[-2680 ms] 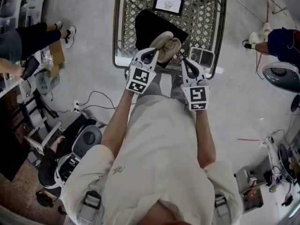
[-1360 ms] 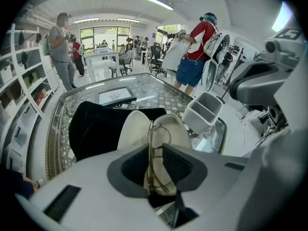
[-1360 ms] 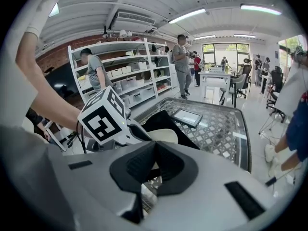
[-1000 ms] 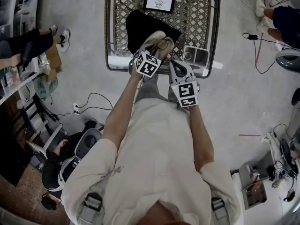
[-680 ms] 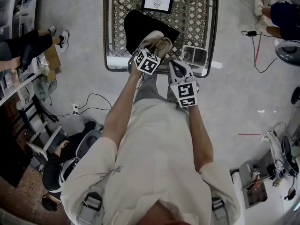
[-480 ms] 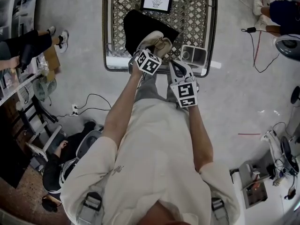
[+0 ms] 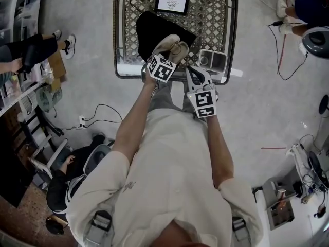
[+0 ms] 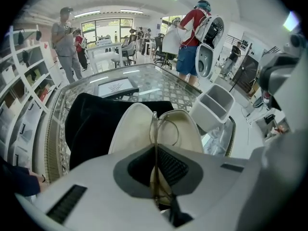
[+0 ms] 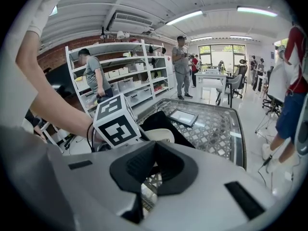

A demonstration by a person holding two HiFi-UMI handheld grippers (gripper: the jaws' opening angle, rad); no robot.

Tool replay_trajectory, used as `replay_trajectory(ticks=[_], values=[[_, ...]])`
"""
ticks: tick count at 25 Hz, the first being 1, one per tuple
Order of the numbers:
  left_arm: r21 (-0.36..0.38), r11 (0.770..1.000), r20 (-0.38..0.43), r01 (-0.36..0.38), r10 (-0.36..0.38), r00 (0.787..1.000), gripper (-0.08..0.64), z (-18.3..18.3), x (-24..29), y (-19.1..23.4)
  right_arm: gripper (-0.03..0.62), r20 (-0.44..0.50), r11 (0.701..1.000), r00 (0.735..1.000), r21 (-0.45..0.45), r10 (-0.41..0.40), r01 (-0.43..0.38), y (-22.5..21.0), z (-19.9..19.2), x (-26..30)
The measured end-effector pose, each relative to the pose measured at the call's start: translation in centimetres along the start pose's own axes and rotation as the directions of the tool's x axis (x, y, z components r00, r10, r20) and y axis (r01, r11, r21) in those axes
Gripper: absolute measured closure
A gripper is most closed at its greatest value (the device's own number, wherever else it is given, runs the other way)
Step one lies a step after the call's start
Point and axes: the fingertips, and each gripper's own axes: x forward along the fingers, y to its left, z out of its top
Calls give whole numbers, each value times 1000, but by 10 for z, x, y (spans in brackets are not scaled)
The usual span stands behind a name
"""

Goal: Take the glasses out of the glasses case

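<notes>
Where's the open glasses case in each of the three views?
Head view: top centre, glasses case lying open on the black cloth.
Left gripper view: centre, behind the glasses pinched in the jaws.
Right gripper view: a pale sliver just above the jaws.
Shared landmark: the black cloth under it.

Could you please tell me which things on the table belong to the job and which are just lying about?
Job: glasses, pinched in the left claw; open glasses case; right claw, shut and empty.
Lying about: black cloth under the case; grey tray; picture frame.
</notes>
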Motion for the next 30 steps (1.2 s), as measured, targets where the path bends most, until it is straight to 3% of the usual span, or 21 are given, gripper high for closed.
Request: replay_trajectory(ticks=[20,30], values=[[11,1000,119,-18,17,993,532,21,-39,-2,586,29,999,999,-27,-24,25,5,12,-5],[26,999,226,-44,37,973,532,43,-82,-4,586,72,998,997,-48,-36,40,0,30,-12]])
